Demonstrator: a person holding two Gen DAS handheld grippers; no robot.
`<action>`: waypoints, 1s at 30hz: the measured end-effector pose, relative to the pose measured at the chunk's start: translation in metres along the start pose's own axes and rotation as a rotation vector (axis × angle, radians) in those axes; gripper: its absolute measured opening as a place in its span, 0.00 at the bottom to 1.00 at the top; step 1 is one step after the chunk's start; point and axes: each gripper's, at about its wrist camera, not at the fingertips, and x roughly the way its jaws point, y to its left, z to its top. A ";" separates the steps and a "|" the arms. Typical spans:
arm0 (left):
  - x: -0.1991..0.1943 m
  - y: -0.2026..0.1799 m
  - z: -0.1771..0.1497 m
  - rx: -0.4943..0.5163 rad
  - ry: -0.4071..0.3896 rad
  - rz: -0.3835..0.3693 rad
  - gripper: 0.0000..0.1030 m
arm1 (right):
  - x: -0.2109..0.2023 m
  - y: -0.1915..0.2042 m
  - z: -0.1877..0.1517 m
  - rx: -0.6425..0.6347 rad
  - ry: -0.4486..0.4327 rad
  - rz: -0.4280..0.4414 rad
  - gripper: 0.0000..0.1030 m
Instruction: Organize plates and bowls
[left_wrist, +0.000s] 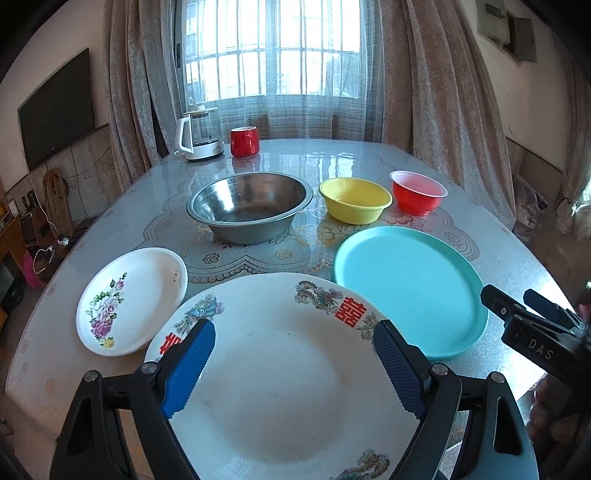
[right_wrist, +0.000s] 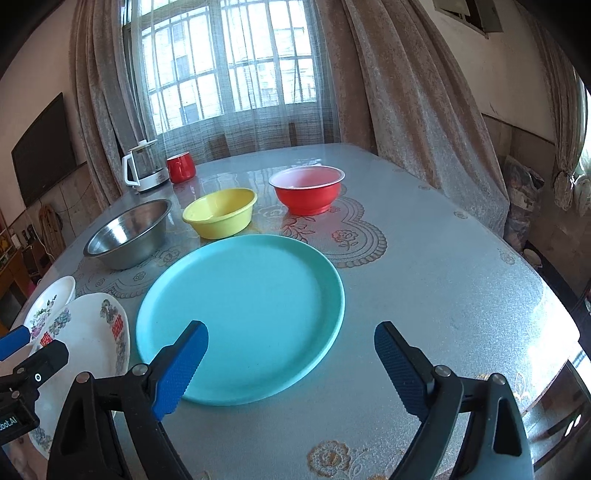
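Observation:
My left gripper (left_wrist: 293, 363) is open and empty, hovering over a large white plate with red characters (left_wrist: 288, 373). A small white flower plate (left_wrist: 133, 299) lies to its left, a teal plate (left_wrist: 406, 288) to its right. Behind stand a steel bowl (left_wrist: 249, 206), a yellow bowl (left_wrist: 354, 199) and a red bowl (left_wrist: 417, 192). My right gripper (right_wrist: 291, 363) is open and empty over the near right edge of the teal plate (right_wrist: 240, 314). The right wrist view also shows the steel bowl (right_wrist: 129, 232), yellow bowl (right_wrist: 221, 216), red bowl (right_wrist: 308, 194) and both white plates (right_wrist: 88, 343) at left.
A glass kettle (left_wrist: 197, 136) and a red mug (left_wrist: 243, 142) stand at the table's far left. The table (right_wrist: 443, 277) has a glossy patterned cover. Curtains and a window are behind; a TV hangs on the left wall.

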 end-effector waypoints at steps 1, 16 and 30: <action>0.004 0.001 0.007 -0.003 0.014 -0.019 0.76 | 0.002 -0.006 0.002 0.018 0.005 -0.005 0.88; 0.097 -0.031 0.067 0.091 0.244 -0.185 0.26 | 0.047 -0.031 0.011 0.036 0.132 0.074 0.36; 0.140 -0.064 0.072 0.172 0.329 -0.182 0.26 | 0.064 -0.040 0.016 -0.003 0.163 0.119 0.12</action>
